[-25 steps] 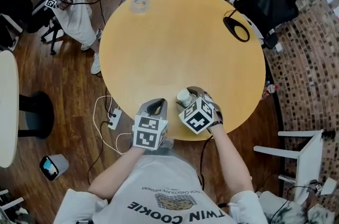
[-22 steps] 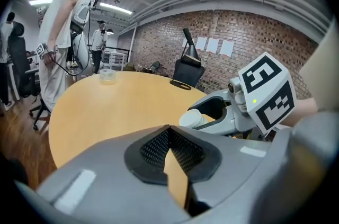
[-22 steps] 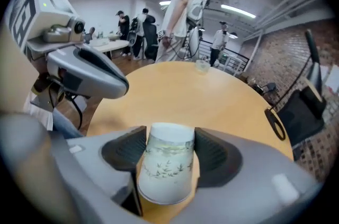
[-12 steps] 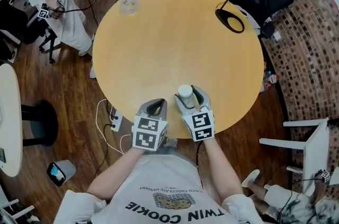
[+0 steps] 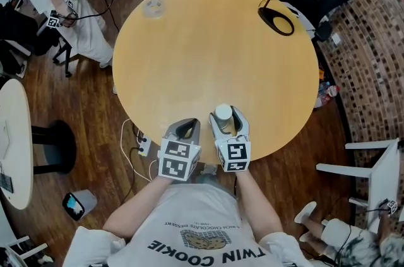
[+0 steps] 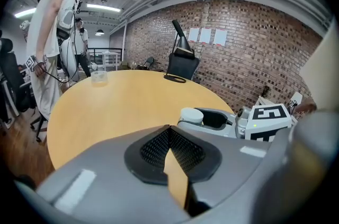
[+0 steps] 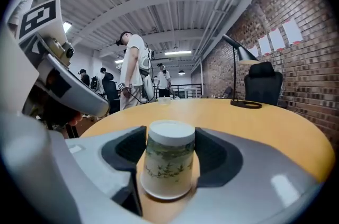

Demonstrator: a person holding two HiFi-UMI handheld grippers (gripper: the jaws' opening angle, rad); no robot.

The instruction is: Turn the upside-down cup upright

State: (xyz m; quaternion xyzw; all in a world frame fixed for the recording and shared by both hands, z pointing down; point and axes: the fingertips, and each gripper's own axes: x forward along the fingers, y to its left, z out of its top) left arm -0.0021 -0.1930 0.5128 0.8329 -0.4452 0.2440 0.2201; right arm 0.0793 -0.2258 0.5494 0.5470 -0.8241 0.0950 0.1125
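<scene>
So, nothing is turned yet: your right gripper is clamped on the white leaf-printed paper cup, base up, at the near edge of the round yellow table; your left gripper sits closed, empty.

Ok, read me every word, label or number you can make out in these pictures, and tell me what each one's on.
"TWIN COOKIE": on the person's white T-shirt, upside-down in the head view.
Smaller print above it on the shirt: too small to read.
No words visible on the white paper cup with green leaf print.
Too small to read: the white paper sheets on the brick wall.
</scene>
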